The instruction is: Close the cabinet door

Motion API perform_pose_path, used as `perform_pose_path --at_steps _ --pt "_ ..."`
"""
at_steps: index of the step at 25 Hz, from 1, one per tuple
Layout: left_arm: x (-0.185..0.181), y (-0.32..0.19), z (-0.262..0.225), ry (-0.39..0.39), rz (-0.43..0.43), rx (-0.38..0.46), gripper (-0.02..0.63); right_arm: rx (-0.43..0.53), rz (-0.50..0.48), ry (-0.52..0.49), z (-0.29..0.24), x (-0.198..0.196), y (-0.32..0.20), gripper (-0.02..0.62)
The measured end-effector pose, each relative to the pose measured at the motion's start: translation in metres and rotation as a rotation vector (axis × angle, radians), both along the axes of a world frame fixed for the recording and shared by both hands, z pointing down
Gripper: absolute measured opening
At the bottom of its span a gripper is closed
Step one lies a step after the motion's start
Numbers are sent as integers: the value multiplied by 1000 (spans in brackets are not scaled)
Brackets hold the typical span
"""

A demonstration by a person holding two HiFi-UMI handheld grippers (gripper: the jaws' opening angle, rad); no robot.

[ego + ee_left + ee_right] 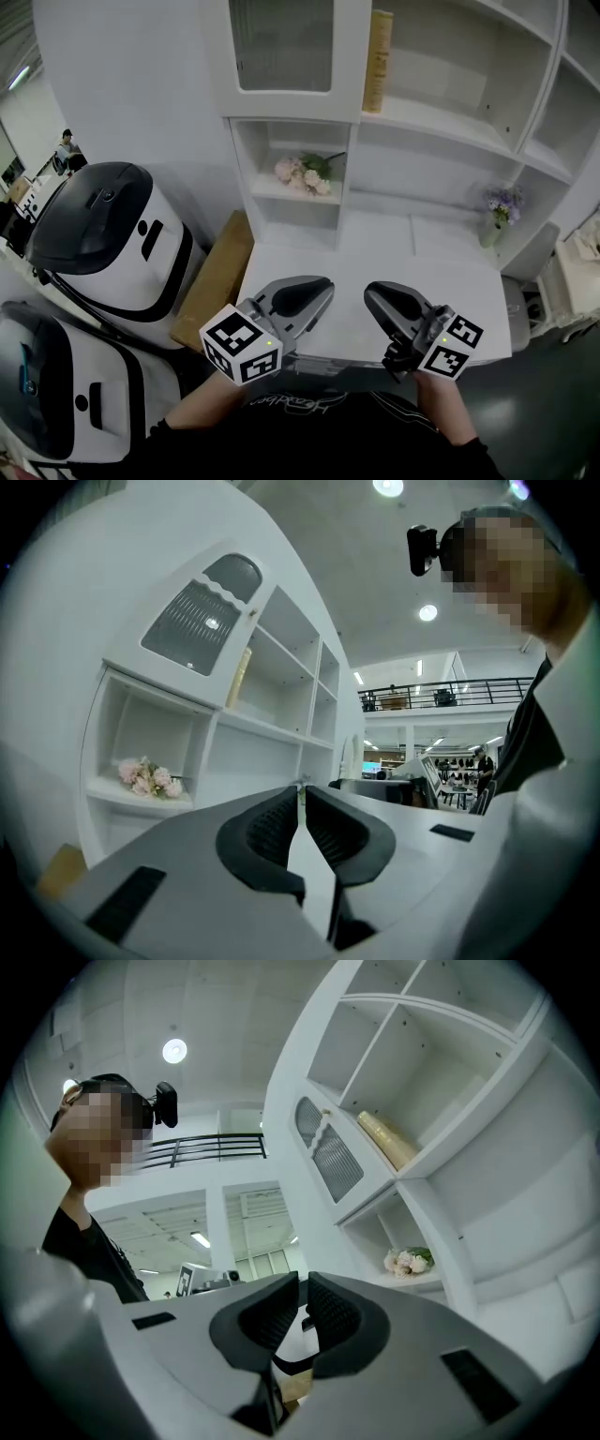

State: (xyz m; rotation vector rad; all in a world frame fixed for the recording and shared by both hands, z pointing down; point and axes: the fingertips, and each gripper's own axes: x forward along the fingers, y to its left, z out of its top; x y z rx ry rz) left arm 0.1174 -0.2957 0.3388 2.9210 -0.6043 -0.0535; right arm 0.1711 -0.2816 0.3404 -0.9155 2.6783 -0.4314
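Note:
The white cabinet door [281, 42] with its frosted glass pane sits flush in its frame at the top of the shelf unit; it also shows as the door [202, 616] and the door [328, 1152] in the gripper views. My left gripper [325, 285] hovers low over the white desk [375, 253], far below the door, its jaws together with nothing between them [302, 787]. Beside it, my right gripper [369, 291] is also shut and empty [303, 1279]. Both point toward the shelves.
A tan book [378, 61] leans in the open compartment right of the door. Pink flowers [302, 173] lie on the shelf below, and a vase of purple flowers [502, 211] stands at the right. White-and-black machines [103, 244] and a cardboard box [217, 277] stand on the left.

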Motion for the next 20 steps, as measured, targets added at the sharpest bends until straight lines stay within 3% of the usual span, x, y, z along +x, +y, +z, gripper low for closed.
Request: perform_pose_path --at_steps 9,20 --pt "-7 22 4 28 15 10 41 4 67 30 6 -1 19 57" --pt "-15 24 20 27 -4 -38 41 -38 58 24 22 -16 20 57"
